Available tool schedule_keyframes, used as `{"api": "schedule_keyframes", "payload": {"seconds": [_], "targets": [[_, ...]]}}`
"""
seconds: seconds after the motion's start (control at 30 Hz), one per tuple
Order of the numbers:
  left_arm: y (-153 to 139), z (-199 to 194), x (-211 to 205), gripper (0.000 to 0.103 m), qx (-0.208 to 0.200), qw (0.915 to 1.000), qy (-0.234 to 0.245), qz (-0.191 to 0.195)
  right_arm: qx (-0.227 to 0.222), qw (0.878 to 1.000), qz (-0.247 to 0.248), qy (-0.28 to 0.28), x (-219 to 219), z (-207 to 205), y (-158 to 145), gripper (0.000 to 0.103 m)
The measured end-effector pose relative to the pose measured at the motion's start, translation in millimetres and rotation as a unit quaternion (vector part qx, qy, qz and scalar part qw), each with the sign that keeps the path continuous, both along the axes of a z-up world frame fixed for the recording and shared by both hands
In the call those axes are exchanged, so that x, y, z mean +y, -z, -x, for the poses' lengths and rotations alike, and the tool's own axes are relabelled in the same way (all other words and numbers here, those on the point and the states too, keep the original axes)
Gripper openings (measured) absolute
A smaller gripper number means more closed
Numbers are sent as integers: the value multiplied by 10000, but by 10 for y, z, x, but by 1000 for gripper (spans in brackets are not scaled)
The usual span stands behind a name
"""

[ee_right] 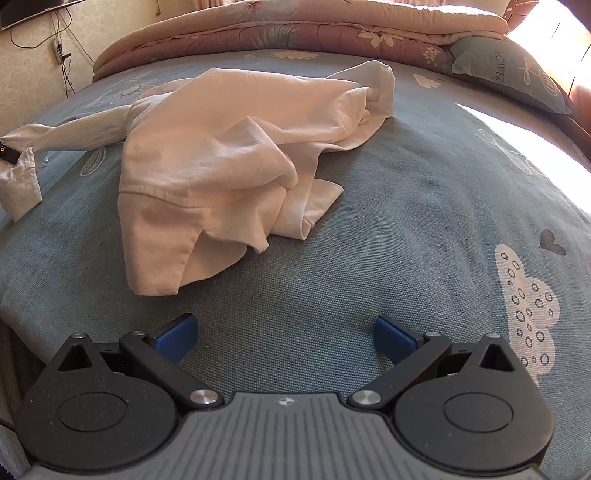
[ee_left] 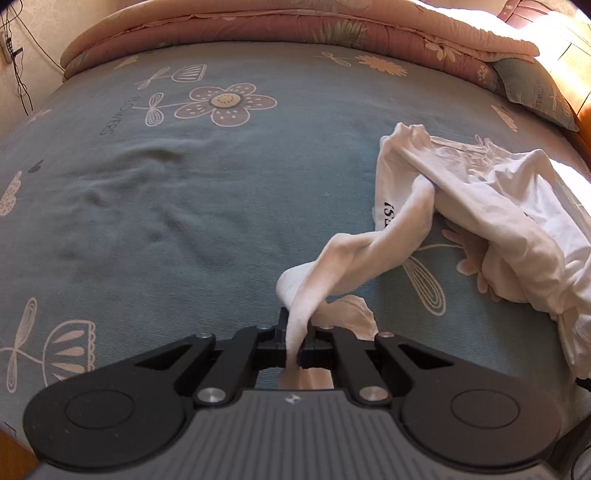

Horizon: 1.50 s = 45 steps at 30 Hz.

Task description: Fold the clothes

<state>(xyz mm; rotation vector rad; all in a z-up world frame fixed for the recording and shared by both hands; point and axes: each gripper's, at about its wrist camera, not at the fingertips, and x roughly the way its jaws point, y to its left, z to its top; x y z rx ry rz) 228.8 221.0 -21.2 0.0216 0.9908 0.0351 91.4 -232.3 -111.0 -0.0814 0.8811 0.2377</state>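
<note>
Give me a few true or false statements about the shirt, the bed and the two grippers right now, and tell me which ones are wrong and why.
1. The left gripper is shut on a twisted part of the white shirt. True.
2. The right gripper holds the shirt's hem. False: its fingers stand wide open with only the blue bedsheet between them.
3. The shirt is folded into a neat square. False: it lies crumpled in a heap.
4. A folded pink quilt lies along the far side of the bed. True.
5. A pillow sits beside the quilt. True.
</note>
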Motion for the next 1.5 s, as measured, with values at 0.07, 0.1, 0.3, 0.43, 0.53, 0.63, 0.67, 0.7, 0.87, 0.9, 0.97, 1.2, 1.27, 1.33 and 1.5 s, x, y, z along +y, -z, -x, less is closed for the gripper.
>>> {"api": "schedule_keyframes", "payload": {"seconds": [0.07,0.1,0.3,0.43,0.53,0.63,0.67,0.7,0.87,0.9,0.97,1.2,1.27,1.33,1.5], "targets": [[-52,-95,137,4,-73,9993,-102,-343,16,10000,68,5,19,-8,2,103],[-79,-149,201,4,-102,9988,-161,-462,24,10000,87,12,25,-13,3,103],[-182,-435,552,4,-280,9952,-592,-722,81,9998,156,63,51,-44,1,103],[-202,-613,748,4,-386,9921,-925,-753,107,9997,185,104,65,-59,1,103],[-122,-752,911,10,-292,9918,-1153,-474,126,9996,211,155,76,-82,0,103],[15,-825,995,14,-165,9917,-1252,-260,158,9994,232,201,87,-102,-2,103],[64,-831,1011,16,-137,9912,-1291,-257,169,9994,235,209,88,-106,-3,103],[100,-829,1030,22,-132,9908,-1322,-253,177,9993,236,215,89,-109,-4,103],[174,-738,1270,46,-193,9865,-1626,67,207,9991,264,250,97,-124,-11,103],[174,-705,1323,48,-206,9851,-1701,152,210,9991,263,259,99,-126,-12,103],[179,-600,1422,49,-268,9823,-1809,399,213,9991,261,274,103,-126,-14,103],[323,-119,1566,53,-622,9692,-1978,1326,198,9990,255,307,106,-132,-14,103],[410,5,1570,53,-614,9660,-2005,1512,201,9990,256,306,105,-133,-16,103],[497,81,1548,53,-514,9658,-1973,1599,200,9990,257,307,104,-133,-17,103],[598,88,1453,55,-471,9718,-1798,1450,173,9990,255,337,110,-132,-11,103]]}}
